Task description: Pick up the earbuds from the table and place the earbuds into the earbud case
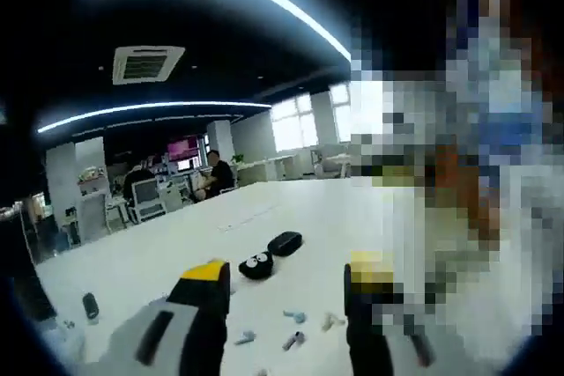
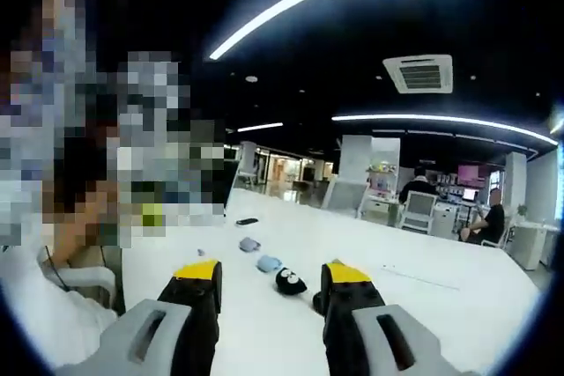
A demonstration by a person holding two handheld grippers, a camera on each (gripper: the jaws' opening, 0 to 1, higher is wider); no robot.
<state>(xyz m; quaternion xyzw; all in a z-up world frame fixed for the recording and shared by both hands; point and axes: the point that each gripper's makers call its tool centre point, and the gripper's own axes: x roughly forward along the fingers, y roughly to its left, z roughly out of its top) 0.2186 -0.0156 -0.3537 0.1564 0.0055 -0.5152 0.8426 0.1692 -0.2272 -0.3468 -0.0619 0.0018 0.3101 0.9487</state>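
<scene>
Approach comes first here, since both claws ride well above the white tabletop (image 1: 317,209) with nothing between their jaws. In the left gripper view the left claw (image 1: 286,292) is spread wide and empty; beyond its yellow tips lie a round black case with white eye marks (image 1: 256,265) and, just beside it, a dark oval case (image 1: 285,242). Nearer, between the jaws, sit three or four small pale pieces (image 1: 294,316), which are probably the earbuds, though they are too small and blurred to be sure. In the right gripper view the right claw (image 2: 271,283) is likewise spread and empty, with the same black eyed case (image 2: 289,282) showing between its tips and two pale blue-grey items (image 2: 269,263) just past it. To do this step well, I would bring one claw down slowly over a single pale piece, keeping the jaws spread until they straddle it, and line them across its narrow side so it does not skate on the smooth surface. The other claw would best settle beside the case to steady it. The main risk is knocking neighbouring pieces away, so a steep descent onto the outermost piece seems the safest choice.
</scene>
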